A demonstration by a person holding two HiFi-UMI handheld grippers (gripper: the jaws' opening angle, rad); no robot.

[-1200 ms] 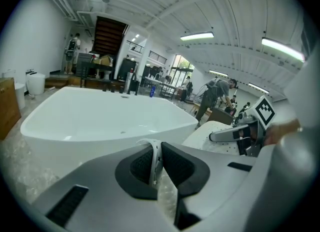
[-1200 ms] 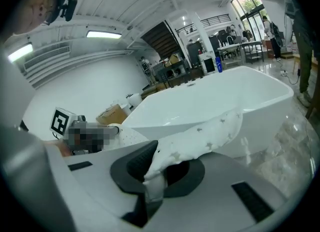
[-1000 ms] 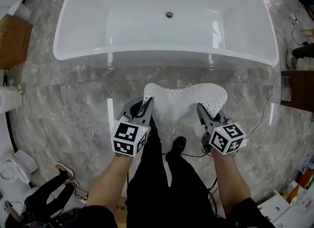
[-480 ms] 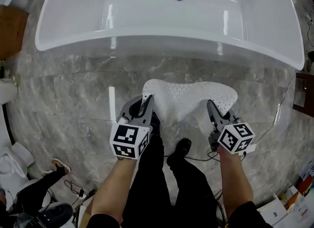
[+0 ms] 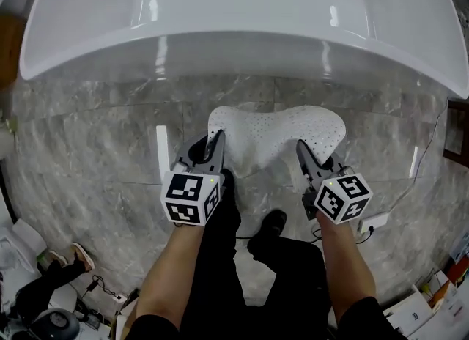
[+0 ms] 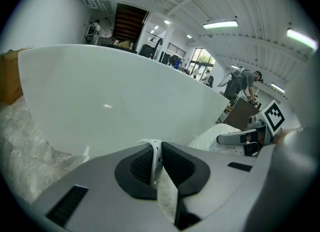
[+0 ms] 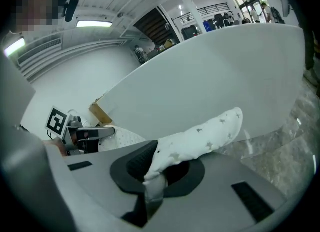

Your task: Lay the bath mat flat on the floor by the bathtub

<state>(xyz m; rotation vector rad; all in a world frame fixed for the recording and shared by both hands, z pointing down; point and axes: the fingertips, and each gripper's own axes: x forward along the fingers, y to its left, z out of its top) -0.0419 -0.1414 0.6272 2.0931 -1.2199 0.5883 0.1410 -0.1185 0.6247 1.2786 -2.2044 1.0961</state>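
Over the last second the view had closed in on the glossy white oval bathtub (image 5: 242, 60). Its near rim had slid up towards the top edge of the head view, its drain had almost left the picture, and the tub now ran nearly the full width. The person seemed to have leaned or stepped nearer to it.

The white perforated rubber bath mat (image 5: 275, 137) had kept its place between the two tools. It hung above the grey marbled floor (image 5: 95, 155), just short of the tub's near side. Its far edge was raised and its middle sagged towards the person's black trousers (image 5: 242, 258).

The left gripper (image 5: 217, 141) had its jaws closed on the mat's left edge, and its own view showed a thin white rim pinched between the dark pads. The right gripper (image 5: 300, 149) was clamped on the right edge, where a thick fold of mat stuck out past the jaws. Neither grip had altered.

For the task, this meant the mat had been carried to about the right strip of floor by the bathtub. It was not yet laid down and still drooped in the air. Lowering it and drawing the two edges apart would probably be needed to flatten it.

Against the earliest frame, the mat's outline and the spacing of the grippers looked much the same. Only the tub and the floor had shifted around them.
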